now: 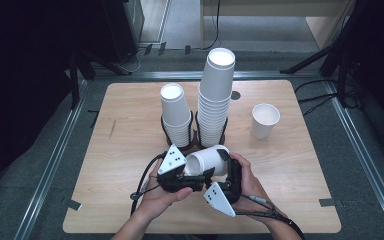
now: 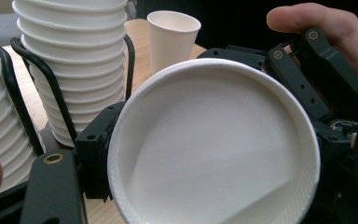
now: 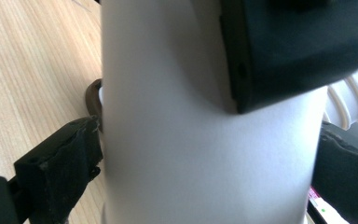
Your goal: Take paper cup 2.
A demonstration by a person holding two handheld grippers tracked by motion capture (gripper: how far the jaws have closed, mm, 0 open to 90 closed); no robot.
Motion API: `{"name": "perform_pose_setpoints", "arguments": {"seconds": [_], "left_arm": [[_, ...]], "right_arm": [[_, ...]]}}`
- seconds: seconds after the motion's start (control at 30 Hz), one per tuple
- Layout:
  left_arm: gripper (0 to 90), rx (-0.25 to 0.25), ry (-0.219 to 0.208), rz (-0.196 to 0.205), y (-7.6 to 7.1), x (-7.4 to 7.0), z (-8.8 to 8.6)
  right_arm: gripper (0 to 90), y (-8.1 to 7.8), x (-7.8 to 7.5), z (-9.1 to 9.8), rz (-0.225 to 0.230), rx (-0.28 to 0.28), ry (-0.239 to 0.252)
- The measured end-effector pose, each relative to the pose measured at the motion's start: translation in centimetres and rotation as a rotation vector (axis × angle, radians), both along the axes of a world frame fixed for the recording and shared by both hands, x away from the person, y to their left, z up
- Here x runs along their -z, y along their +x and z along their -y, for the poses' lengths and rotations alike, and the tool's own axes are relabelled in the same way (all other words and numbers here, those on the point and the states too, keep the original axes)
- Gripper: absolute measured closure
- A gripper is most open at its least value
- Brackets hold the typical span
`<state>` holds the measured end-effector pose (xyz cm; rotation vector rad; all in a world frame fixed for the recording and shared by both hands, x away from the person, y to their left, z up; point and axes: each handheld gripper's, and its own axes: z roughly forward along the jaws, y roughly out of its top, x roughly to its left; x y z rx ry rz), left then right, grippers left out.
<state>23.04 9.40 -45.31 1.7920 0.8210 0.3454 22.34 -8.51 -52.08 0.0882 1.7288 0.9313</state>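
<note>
cup [image 1: 207, 160]: on its side above the bench [image 1: 130, 210], near two cup stacks [image 1: 215, 100] | left gripper [image 1: 192, 176]: fingers clamped on cup rim | right gripper [image 1: 225, 167]: fingers spread wide beside cup wall, grip unclear

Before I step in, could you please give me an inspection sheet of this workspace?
Surface: wooden table, light grain.
Job's things: paper cup held sideways above the table; short stack and tall stack in black wire holders; lone cup upright at the right.
Clutter: small dark disc behind the tall stack.
Grippers: left gripper shut on the paper cup; right gripper open, jaws either side of it.
Cables: left cable and right cable trail toward the person.
Surroundings: metal rail, stand legs.
</note>
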Motion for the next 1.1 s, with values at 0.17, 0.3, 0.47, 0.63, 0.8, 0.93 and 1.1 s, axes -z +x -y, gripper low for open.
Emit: {"name": "perform_pose_setpoints", "arguments": {"seconds": [0.17,0.3,0.47,0.63,0.8,0.93,1.1], "left_arm": [[23.2,-0.017,-0.018,0.009,0.2,0.0,-0.4],[23.3,-0.040,-0.038,0.013,0.4,0.0,-0.8],[23.4,-0.058,-0.043,0.017,0.5,0.0,-1.1],[23.4,-0.065,-0.047,0.019,0.5,0.0,-1.2],[23.3,-0.074,-0.050,0.029,0.5,0.0,-1.3],[23.4,-0.086,-0.057,0.036,0.5,0.0,-1.4],[23.4,-0.085,-0.071,0.041,0.5,0.0,-1.4]], "right_arm": [[0.7,-0.4,-0.5,0.3,-0.014,-0.002,0.012],[0.7,-1.0,-1.0,0.7,-0.024,-0.018,0.018],[0.3,-1.8,-1.4,1.5,-0.040,-0.013,0.027],[0.3,-2.1,-2.2,2.3,-0.081,0.013,0.092],[0.3,-2.2,-2.7,2.6,-0.124,0.045,0.155],[0.3,-2.3,-3.1,2.5,-0.154,0.048,0.196],[0.5,-2.4,-3.8,2.1,-0.241,0.048,0.283]]}}
